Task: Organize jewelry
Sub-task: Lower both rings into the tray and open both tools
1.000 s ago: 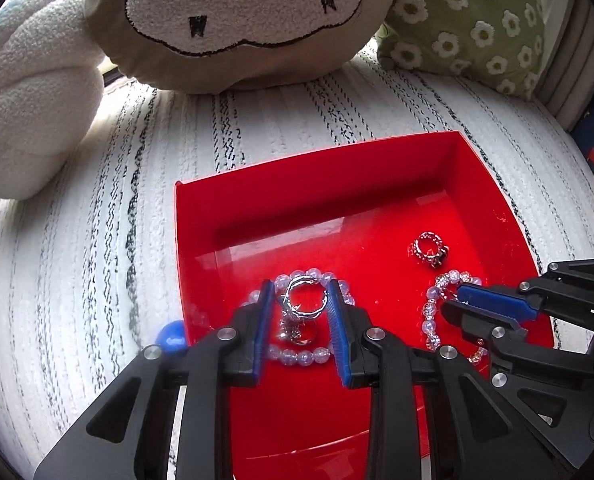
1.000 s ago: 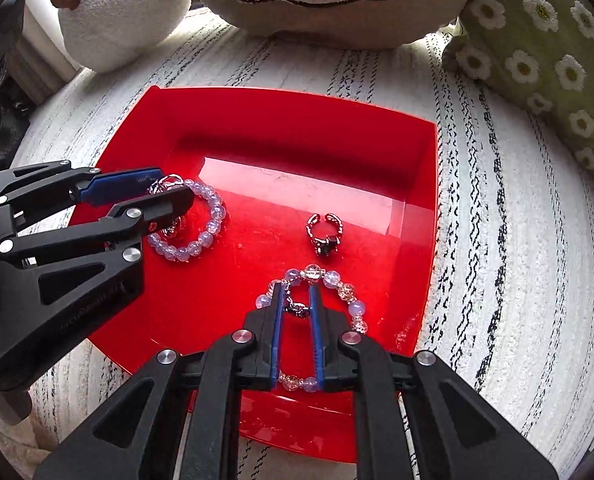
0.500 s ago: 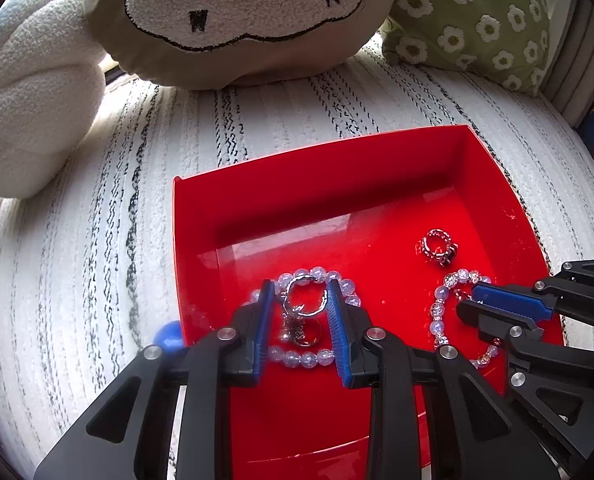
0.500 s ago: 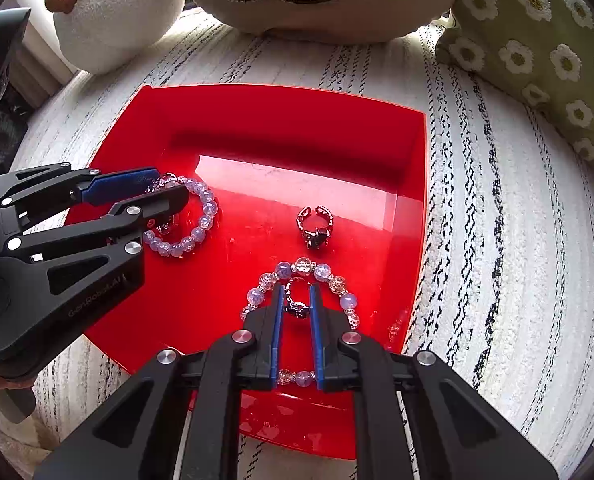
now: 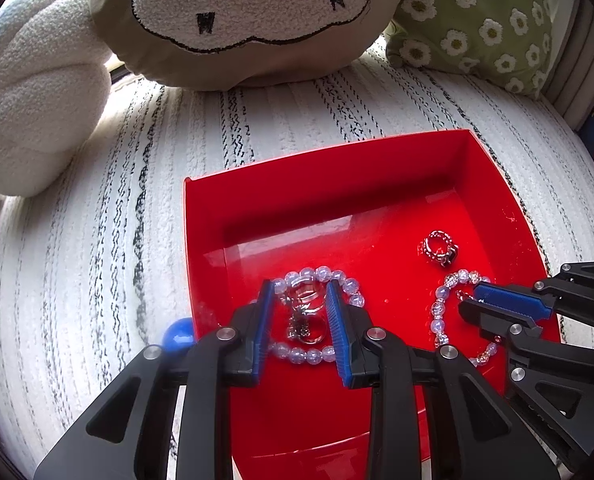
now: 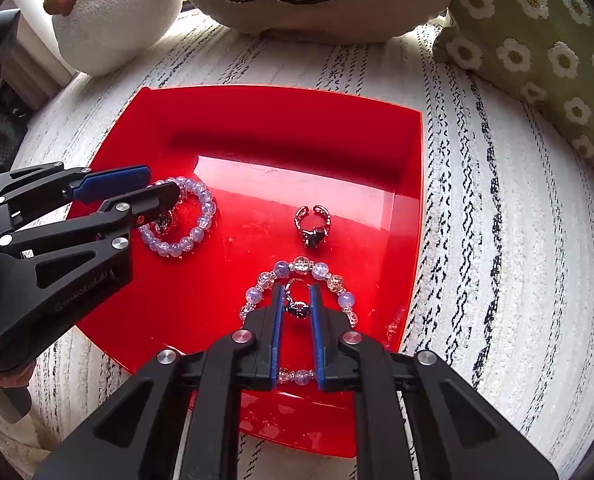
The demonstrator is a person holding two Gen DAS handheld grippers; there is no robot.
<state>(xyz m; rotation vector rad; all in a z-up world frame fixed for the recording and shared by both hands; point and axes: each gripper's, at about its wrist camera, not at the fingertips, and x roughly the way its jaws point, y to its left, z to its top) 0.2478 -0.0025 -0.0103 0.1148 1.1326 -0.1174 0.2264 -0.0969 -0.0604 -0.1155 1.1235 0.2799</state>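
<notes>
A red tray (image 5: 325, 184) (image 6: 277, 108) lies on a striped white cover. My left gripper (image 5: 300, 292) (image 6: 159, 186) is open, its jaws astride silver rings (image 5: 303, 320) that lie inside a pale bead bracelet (image 5: 321, 273) (image 6: 201, 216). My right gripper (image 6: 297, 288) (image 5: 471, 298) has its jaws narrowly apart around a small dark-stoned ring (image 6: 297, 310) inside a second bead bracelet (image 6: 301, 266) (image 5: 441, 300); whether they grip it does not show. A dark open ring (image 5: 439, 246) (image 6: 313, 226) lies loose between the bracelets.
A small blue ball (image 5: 177, 334) lies on the cover at the tray's left edge. A face cushion (image 5: 237, 12), a white plush (image 5: 29, 112) and a green daisy pillow (image 5: 477, 16) crowd the far side.
Both grippers have drawn back a little toward the tray's near side. The left jaws stay about as wide and the right jaws stay narrow. The jewelry has not moved.
</notes>
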